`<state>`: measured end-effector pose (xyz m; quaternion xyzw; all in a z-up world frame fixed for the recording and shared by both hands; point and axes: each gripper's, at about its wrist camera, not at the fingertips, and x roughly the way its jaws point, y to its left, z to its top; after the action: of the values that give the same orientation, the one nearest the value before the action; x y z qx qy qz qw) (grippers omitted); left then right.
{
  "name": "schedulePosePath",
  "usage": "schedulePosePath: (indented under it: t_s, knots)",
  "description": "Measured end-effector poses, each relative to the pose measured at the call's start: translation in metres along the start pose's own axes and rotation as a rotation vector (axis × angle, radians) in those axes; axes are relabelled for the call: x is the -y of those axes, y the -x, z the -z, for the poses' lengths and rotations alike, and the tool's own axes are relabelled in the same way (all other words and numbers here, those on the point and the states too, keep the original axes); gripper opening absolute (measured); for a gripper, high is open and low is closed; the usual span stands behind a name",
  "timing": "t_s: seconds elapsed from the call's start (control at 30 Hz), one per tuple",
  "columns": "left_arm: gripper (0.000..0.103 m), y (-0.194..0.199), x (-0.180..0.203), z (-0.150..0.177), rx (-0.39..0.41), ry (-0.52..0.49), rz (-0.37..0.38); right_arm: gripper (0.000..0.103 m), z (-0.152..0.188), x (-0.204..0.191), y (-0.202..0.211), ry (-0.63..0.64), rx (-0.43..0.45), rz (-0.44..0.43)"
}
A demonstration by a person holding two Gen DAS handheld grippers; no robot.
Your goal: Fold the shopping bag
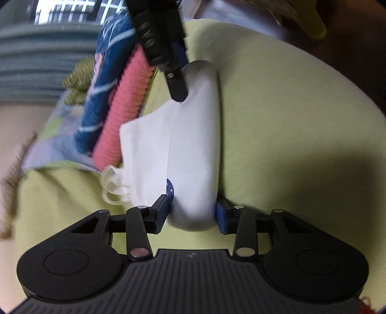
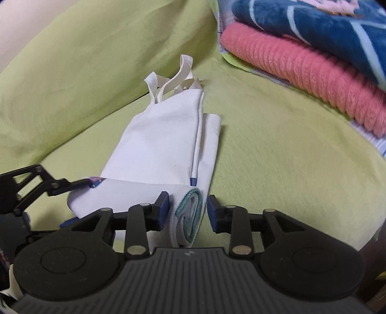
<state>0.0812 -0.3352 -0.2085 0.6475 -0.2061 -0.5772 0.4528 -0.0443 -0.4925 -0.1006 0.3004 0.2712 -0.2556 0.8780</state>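
Observation:
A white shopping bag (image 1: 193, 145) (image 2: 156, 145) lies on a lime-green cushion, its bottom end rolled into a thick fold. Its handles (image 2: 173, 82) (image 1: 111, 186) trail off the flat end. My left gripper (image 1: 193, 207) straddles one end of the roll, and the cloth bulges against both blue pads. My right gripper (image 2: 187, 207) holds the opposite end, where a teal-edged inner layer shows in the roll. In the left wrist view one of the right gripper's fingers (image 1: 178, 89) rests on the far end of the bag. The left gripper's finger (image 2: 79, 183) shows at the left of the right wrist view.
A stack of folded textiles sits beside the bag: a pink knit (image 2: 301, 70) (image 1: 125, 103) under a dark blue patterned blanket (image 2: 313, 21). The green seat (image 2: 277, 149) spreads wide to the right. A raised green cushion (image 2: 72, 60) stands behind the handles.

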Motion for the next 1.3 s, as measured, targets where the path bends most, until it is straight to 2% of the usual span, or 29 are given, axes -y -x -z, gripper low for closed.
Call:
schedulePosePath:
  t_s: [0.07, 0.17, 0.2, 0.27, 0.33, 0.47, 0.53, 0.63, 0.73, 0.83, 0.97, 1.1, 1.3]
  knots:
    - [0.046, -0.001, -0.011, 0.0, 0.0, 0.004, 0.053, 0.03, -0.002, 0.001, 0.001, 0.005, 0.002, -0.014]
    - [0.046, -0.002, -0.021, 0.004, 0.012, 0.027, 0.11, 0.037, -0.003, -0.009, 0.015, 0.16, 0.044, -0.02]
    - [0.046, -0.002, -0.024, 0.005, 0.014, 0.039, 0.123, 0.037, 0.0, -0.015, 0.022, 0.251, 0.064, -0.016]
    - [0.046, -0.002, -0.028, 0.006, 0.019, 0.052, 0.139, 0.046, 0.012, -0.028, 0.034, 0.473, 0.106, -0.007]
    - [0.046, -0.003, -0.029, 0.007, 0.022, 0.058, 0.149, 0.066, 0.032, -0.042, 0.04, 0.729, 0.141, 0.016]
    - [0.046, -0.004, -0.035, 0.007, 0.028, 0.064, 0.174, 0.062, 0.071, -0.059, 0.03, 1.194, 0.186, 0.091]
    - [0.046, -0.005, -0.037, 0.008, 0.032, 0.067, 0.185, 0.06, 0.082, -0.061, 0.02, 1.343, 0.223, 0.115]
    - [0.046, -0.006, -0.041, 0.01, 0.041, 0.078, 0.201, 0.049, 0.086, -0.06, 0.004, 1.48, 0.23, 0.126]
    - [0.047, -0.008, -0.045, 0.012, 0.051, 0.1, 0.218, 0.046, 0.084, -0.056, -0.003, 1.5, 0.241, 0.084]
    - [0.047, -0.012, -0.05, 0.012, 0.062, 0.129, 0.223, 0.046, 0.068, -0.054, -0.004, 1.338, 0.173, 0.032]
    - [0.047, -0.015, -0.061, 0.011, 0.051, 0.225, 0.256, 0.045, 0.051, -0.055, -0.002, 1.157, 0.086, -0.013]
    - [0.047, -0.012, -0.069, 0.009, 0.026, 0.307, 0.292, 0.045, 0.04, -0.055, 0.004, 1.041, 0.009, -0.062]
    - [0.047, 0.018, -0.077, -0.002, 0.049, 0.383, 0.446, 0.045, 0.039, -0.039, 0.031, 0.862, -0.12, -0.195]
